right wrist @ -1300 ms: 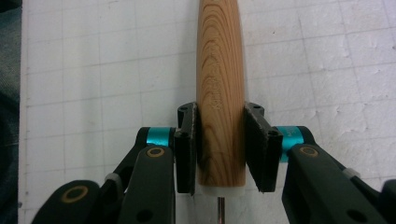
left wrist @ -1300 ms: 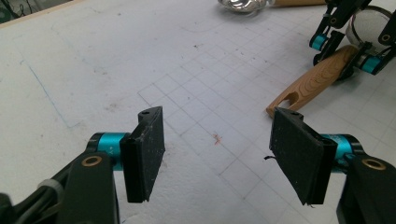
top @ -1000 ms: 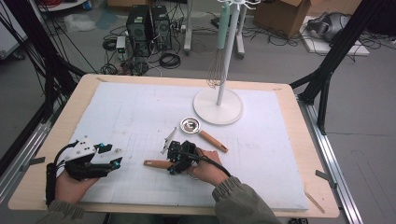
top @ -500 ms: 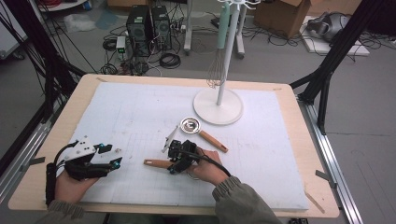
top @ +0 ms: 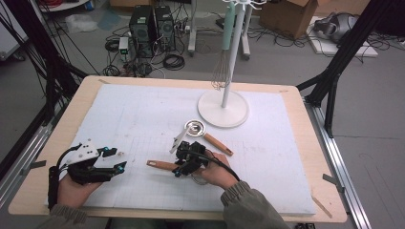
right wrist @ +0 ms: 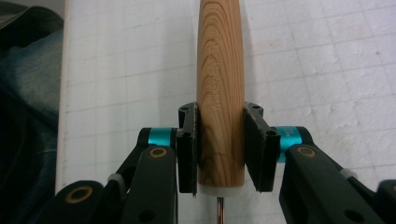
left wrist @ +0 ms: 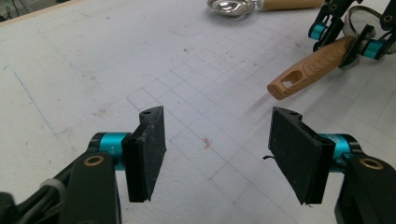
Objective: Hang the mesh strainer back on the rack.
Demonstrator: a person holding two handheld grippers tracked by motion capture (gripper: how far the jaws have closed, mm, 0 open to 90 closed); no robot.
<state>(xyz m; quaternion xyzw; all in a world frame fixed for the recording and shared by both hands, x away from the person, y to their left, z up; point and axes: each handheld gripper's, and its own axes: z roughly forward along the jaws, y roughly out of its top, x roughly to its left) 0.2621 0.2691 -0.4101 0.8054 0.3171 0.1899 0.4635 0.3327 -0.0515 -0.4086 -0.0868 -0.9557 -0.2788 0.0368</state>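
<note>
Right tongs gripping a wooden handle low over the counter

Nearest the person, the left tongs (left wrist: 210,154) are resting wide apart and holding nothing over the white mat (top: 143,124). Just beyond, the right tongs (right wrist: 219,149) are clamping the wooden handle (right wrist: 220,70) close to its metal end, with the handle's free end pointing toward the left tongs (top: 112,162). To lift well, I judge the grip should be kept square on the round wood so it is not rolling between the pads (right wrist: 187,144), and the tool raised level. A second utensil (top: 203,133) is lying just beside, so the lift is best going straight up. Farther back, the white stand (top: 224,107) is carrying a whisk (top: 220,76), probably the place for hanging.
</note>
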